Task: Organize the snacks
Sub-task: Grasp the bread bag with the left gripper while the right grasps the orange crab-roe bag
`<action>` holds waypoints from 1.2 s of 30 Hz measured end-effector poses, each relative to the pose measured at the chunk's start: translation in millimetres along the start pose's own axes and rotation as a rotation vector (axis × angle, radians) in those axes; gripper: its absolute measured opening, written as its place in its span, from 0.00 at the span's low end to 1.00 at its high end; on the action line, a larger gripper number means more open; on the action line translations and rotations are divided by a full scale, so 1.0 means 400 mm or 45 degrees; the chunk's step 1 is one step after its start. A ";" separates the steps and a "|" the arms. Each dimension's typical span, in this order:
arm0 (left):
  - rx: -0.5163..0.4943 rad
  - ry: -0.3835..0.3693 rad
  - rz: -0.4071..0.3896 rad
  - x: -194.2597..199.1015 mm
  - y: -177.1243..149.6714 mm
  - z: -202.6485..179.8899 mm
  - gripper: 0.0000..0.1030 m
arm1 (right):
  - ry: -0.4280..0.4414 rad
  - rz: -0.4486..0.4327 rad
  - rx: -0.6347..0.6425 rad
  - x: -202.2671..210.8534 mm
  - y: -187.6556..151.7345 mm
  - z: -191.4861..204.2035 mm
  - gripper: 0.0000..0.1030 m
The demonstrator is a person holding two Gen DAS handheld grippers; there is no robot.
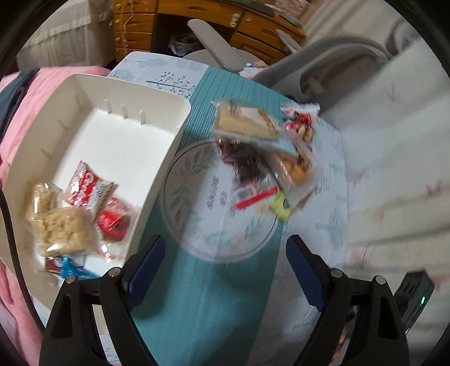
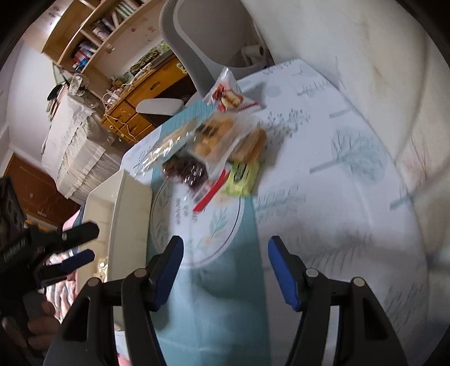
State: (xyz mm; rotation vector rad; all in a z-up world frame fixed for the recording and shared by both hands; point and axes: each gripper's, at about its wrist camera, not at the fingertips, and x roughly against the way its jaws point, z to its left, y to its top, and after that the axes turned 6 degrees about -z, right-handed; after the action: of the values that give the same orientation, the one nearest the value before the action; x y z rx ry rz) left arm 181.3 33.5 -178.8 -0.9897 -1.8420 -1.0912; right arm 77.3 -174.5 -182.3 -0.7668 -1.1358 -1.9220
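Note:
A pile of wrapped snacks (image 1: 264,157) lies on the far part of a round plate (image 1: 197,231) on the table: pale cakes, a dark cake, a green packet (image 1: 279,207). A white bin (image 1: 118,132) at the left holds several packets, among them a rice-crisp bar (image 1: 63,229) and red packets (image 1: 84,187). My left gripper (image 1: 225,247) hovers open over the plate's near rim, empty. The right wrist view shows the same snack pile (image 2: 216,146) and plate (image 2: 222,225), with my right gripper (image 2: 225,249) open and empty above the plate's near edge. The left gripper (image 2: 76,242) appears at the left by the bin (image 2: 126,214).
A teal runner (image 1: 213,295) crosses the white patterned tablecloth (image 2: 337,174). A grey chair (image 1: 337,64) stands behind the table, a wooden desk (image 1: 197,17) beyond it. Pink bedding (image 1: 31,112) lies left of the bin. Both views are motion-blurred.

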 end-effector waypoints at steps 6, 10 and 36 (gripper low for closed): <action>0.184 0.019 -0.015 -0.056 0.070 -0.014 0.85 | 0.018 -0.037 0.166 -0.026 0.080 -0.017 0.74; 0.302 0.023 -0.017 -0.096 0.111 -0.016 0.87 | 0.022 -0.065 0.274 -0.050 0.119 -0.021 0.75; 0.803 0.090 0.174 -0.406 0.265 0.004 0.88 | 0.048 -0.089 0.937 -0.256 0.218 0.076 0.97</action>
State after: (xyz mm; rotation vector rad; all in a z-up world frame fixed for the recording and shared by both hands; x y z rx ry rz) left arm 341.3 32.4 -288.7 -0.6739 -1.8513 -0.4040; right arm 208.4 -143.2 -211.7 -0.2825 -1.7066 -1.3887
